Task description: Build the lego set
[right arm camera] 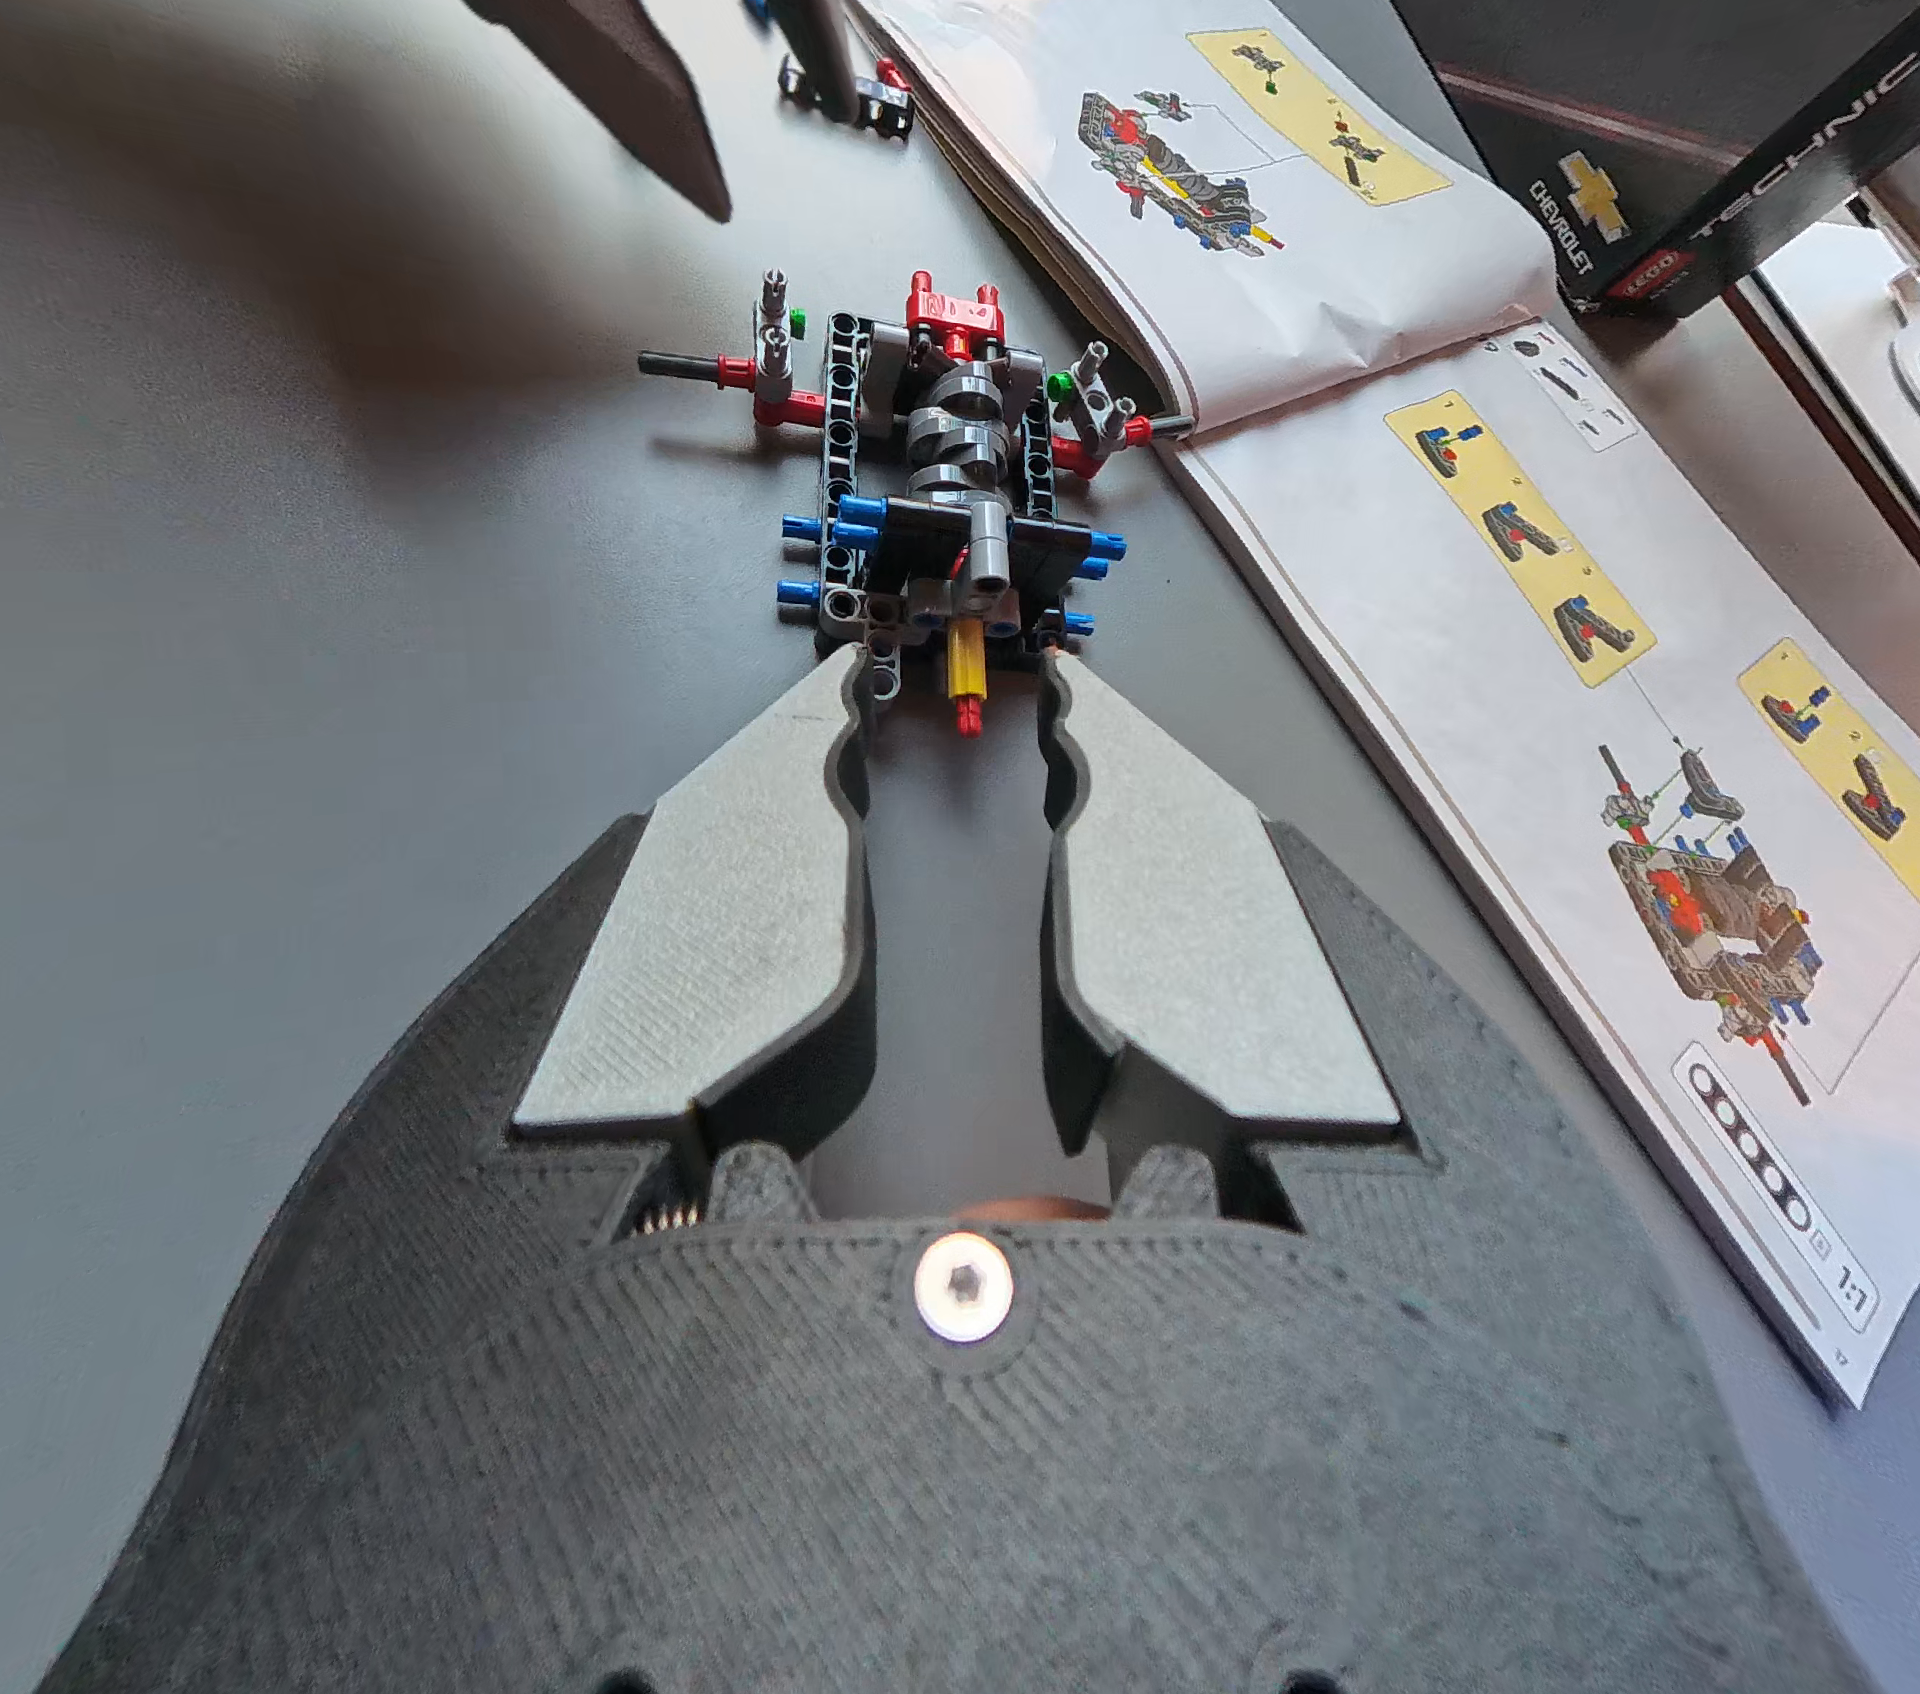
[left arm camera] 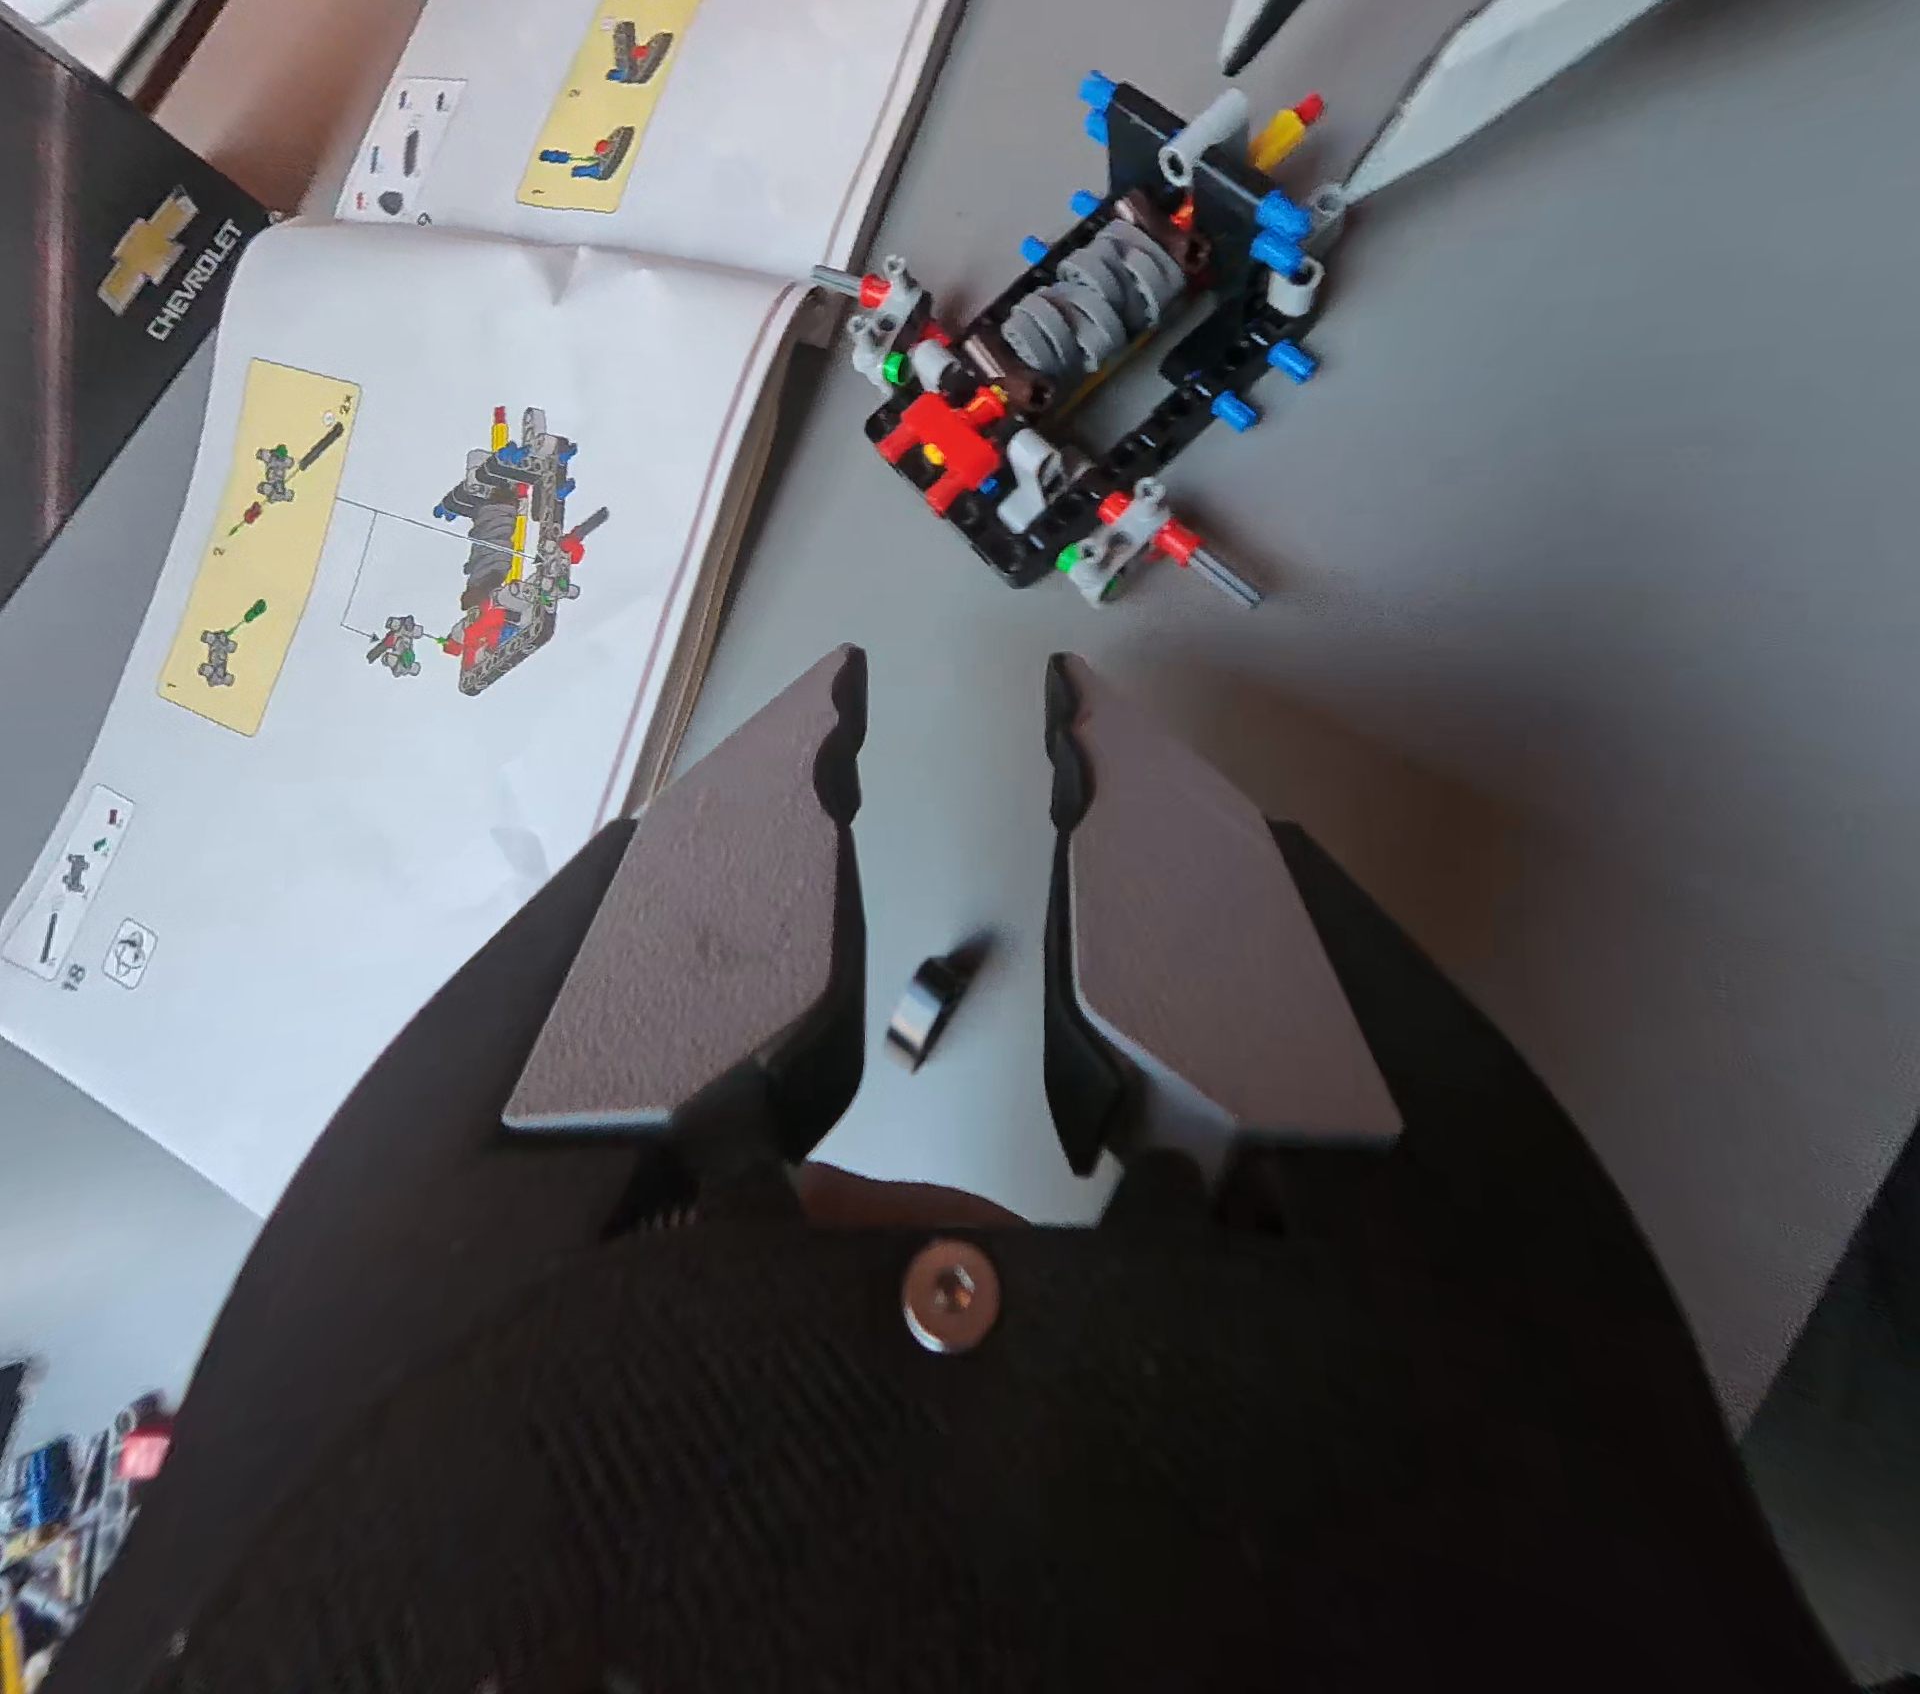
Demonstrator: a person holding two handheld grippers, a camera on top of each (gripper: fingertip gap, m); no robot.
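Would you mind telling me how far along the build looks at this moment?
Done: a chassis frame with crank, axles and blue pins stands beside the open manual. In hand: nothing; the right gripper brackets the frame's end, and the left gripper is open over a loose black piece. Left: most of the car.

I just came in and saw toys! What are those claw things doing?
A person is building a lego car from a booklet lying open on the grey table. The right claw is open, its tips at the yellow-axle end of the half-built frame. The left claw is open too, hovering above a small black piece. Neither claw holds anything.
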